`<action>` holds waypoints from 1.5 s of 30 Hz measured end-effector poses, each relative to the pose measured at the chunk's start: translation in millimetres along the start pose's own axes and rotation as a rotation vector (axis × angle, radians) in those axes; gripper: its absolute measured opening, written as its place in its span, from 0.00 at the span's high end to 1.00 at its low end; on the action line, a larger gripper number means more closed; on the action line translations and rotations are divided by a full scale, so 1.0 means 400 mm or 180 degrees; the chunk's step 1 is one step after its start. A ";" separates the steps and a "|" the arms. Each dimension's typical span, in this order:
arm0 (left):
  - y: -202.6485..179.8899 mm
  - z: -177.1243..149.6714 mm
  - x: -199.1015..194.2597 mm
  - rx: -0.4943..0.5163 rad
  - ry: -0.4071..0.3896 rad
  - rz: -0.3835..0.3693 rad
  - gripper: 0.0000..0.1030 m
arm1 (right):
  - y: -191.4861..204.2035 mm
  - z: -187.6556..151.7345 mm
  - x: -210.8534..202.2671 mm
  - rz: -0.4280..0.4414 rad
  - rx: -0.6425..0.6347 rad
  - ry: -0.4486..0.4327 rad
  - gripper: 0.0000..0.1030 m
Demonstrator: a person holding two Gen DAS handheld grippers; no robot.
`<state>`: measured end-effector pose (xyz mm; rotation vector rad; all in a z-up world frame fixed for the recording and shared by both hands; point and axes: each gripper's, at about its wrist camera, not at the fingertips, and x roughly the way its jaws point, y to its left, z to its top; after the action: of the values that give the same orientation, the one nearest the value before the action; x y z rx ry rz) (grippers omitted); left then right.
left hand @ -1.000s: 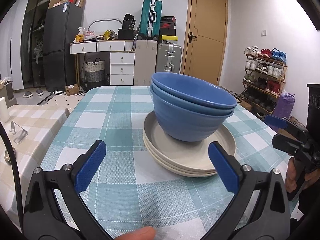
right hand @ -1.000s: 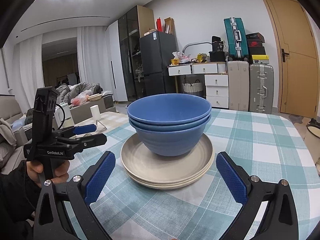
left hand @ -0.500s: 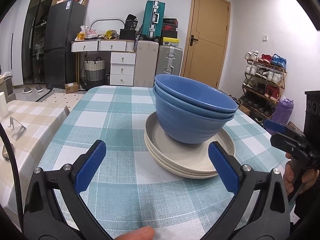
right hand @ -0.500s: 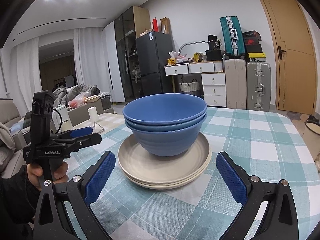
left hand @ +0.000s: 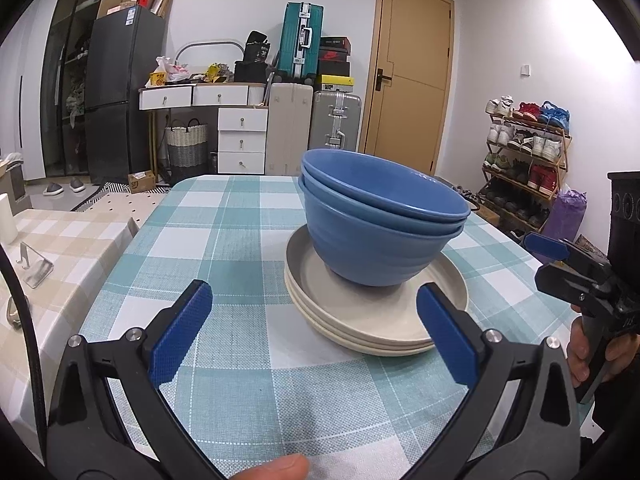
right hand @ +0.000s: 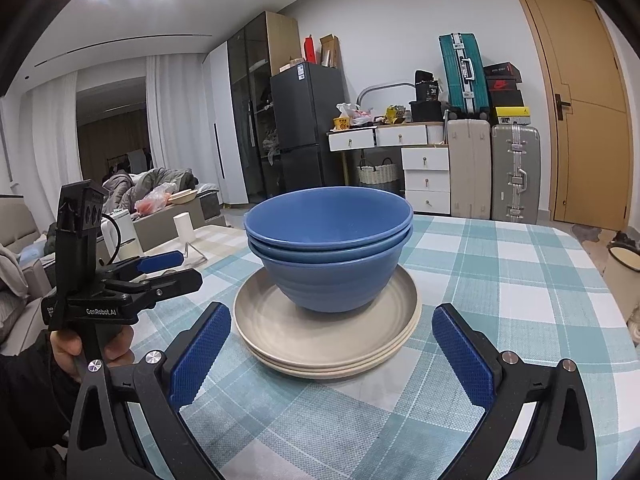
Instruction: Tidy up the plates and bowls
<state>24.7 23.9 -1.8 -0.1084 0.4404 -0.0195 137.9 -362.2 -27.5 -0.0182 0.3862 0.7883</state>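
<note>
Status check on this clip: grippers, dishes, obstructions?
Left gripper open, empty. Right gripper open, empty. Blue bowls nested on stacked beige plates, checked table. Nothing between jaws and stack.

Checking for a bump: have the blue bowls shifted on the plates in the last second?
No. The bowls sit on the same spot of the plates, toward the far rim; only the cameras moved.

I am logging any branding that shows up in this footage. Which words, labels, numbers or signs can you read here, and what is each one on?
"GenRobot.AI": white print on the side of the left gripper, seen from the right wrist.
"36": on the black box on top of the white drawers.
Nike swoosh logo, no words: on the red and black shoebox.
Fridge sticker, yellow boxes, floor carton: too small or blurred to read.
</note>
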 end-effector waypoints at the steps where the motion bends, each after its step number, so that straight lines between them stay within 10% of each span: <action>1: 0.000 -0.001 0.000 0.0001 -0.0002 -0.0003 0.01 | 0.000 0.000 0.000 0.0000 -0.0002 0.0000 0.00; 45: -0.002 -0.001 0.007 -0.0002 0.0021 0.0002 0.01 | 0.007 -0.005 -0.006 0.0019 -0.0046 0.0014 0.00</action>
<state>26.9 23.1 -3.3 -0.1087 0.4470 -0.0190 134.0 -362.0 -28.1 -0.0323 0.3847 0.7972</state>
